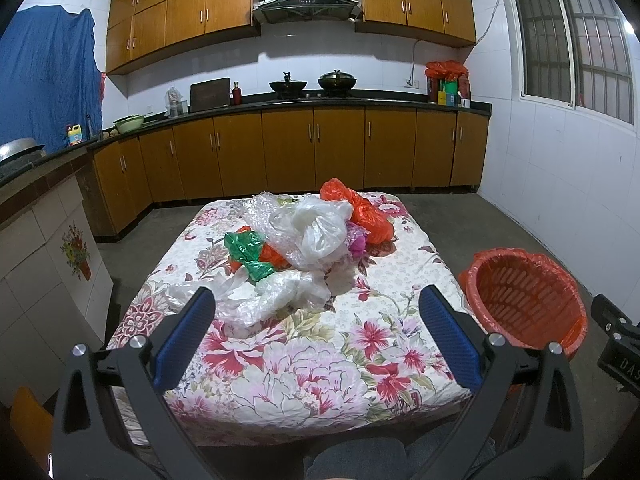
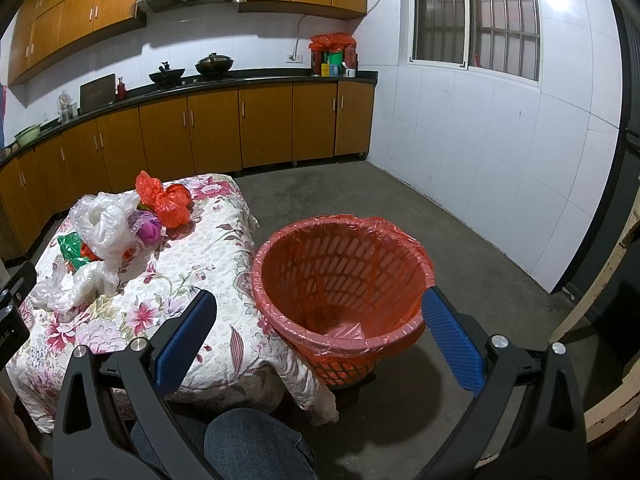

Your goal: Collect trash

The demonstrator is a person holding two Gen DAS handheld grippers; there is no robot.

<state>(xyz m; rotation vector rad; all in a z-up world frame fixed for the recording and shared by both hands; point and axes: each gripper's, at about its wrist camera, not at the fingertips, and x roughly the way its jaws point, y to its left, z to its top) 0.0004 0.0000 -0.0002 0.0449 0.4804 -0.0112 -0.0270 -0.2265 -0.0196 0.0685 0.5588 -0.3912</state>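
Both spread empty, left gripper [image 1: 316,306] and right gripper [image 2: 320,310]; risk of slippery bags [image 1: 304,236] sliding floorward, missing basket [image 2: 340,272] beside table [image 2: 224,240].

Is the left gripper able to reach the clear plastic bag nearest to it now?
Probably yes: the left gripper is open, and the clear plastic bag lies just ahead with nothing between.

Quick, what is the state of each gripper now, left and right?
Left gripper: open, holding nothing, above the table.
Right gripper: open, holding nothing, facing the basket.
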